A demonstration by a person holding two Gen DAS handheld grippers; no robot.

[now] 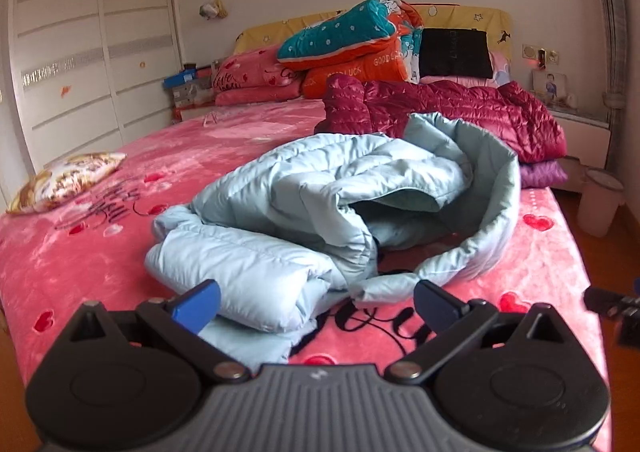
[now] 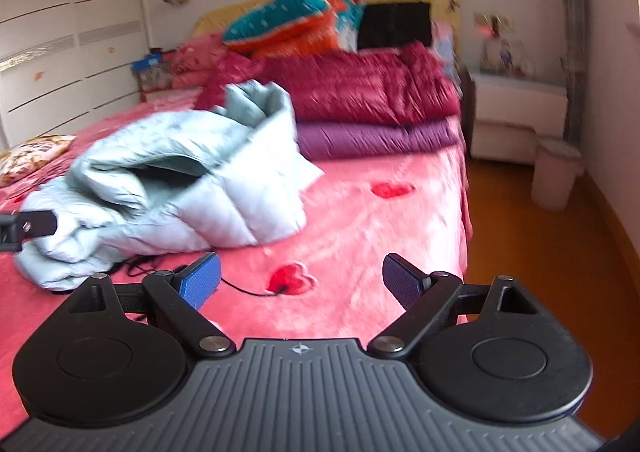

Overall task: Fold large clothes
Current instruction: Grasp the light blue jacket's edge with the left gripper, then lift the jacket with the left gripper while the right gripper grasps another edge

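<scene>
left gripper [image 1: 316, 302]: jaws spread, nothing pinched, rumpled pale-blue quilted down jacket [image 1: 320, 204] just ahead between them | right gripper [image 2: 301, 282]: jaws spread, jacket ahead-left, apart | jacket lies on pink heart-print bed [image 2: 380, 220]

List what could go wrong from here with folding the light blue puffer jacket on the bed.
1. The light blue jacket lies bunched, its hood flopped open; a fold now may trap lumps.
2. A thin black cord trails on the pink blanket near the right claw; it might snag.
3. The left claw, open at the jacket's near edge, may pinch only one slippery layer.
</scene>
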